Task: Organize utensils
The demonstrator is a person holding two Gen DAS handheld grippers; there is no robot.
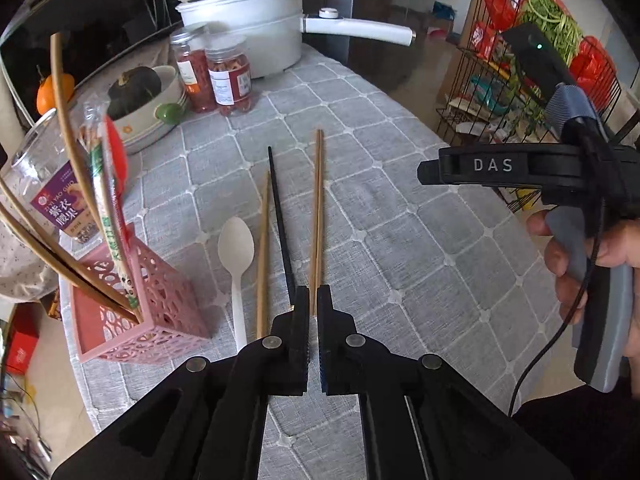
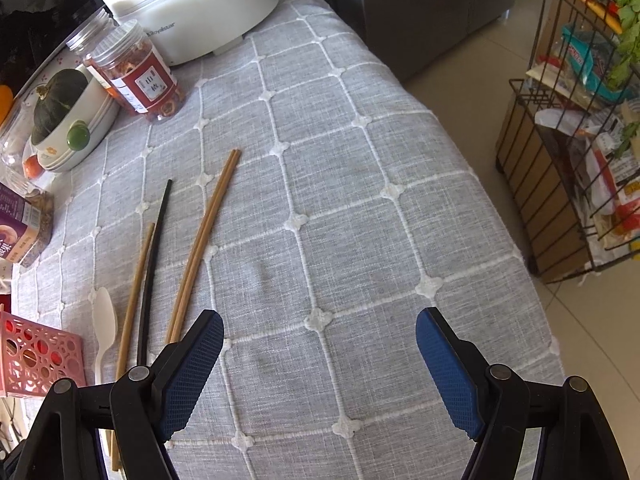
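A pair of wooden chopsticks (image 1: pixel 318 216) lies on the grey tablecloth, its near end between the fingers of my left gripper (image 1: pixel 314 300), which is shut on it. To the left lie a black chopstick (image 1: pixel 280 224), a single wooden chopstick (image 1: pixel 263 260) and a white plastic spoon (image 1: pixel 237 264). A pink perforated holder (image 1: pixel 160 300) at the left holds several chopsticks and a wrapped pair. My right gripper (image 2: pixel 320 330) is open and empty above the cloth, right of the wooden pair (image 2: pixel 204 240). The black chopstick (image 2: pixel 154 256), the spoon (image 2: pixel 105 328) and the holder (image 2: pixel 40 356) also show there.
A white pot (image 1: pixel 248 28), two red-filled jars (image 1: pixel 228 80), a bowl with a dark squash (image 1: pixel 140 92) and a clear jar (image 1: pixel 44 200) stand at the back and left. A wire rack (image 2: pixel 580 160) of groceries stands on the floor right of the table edge.
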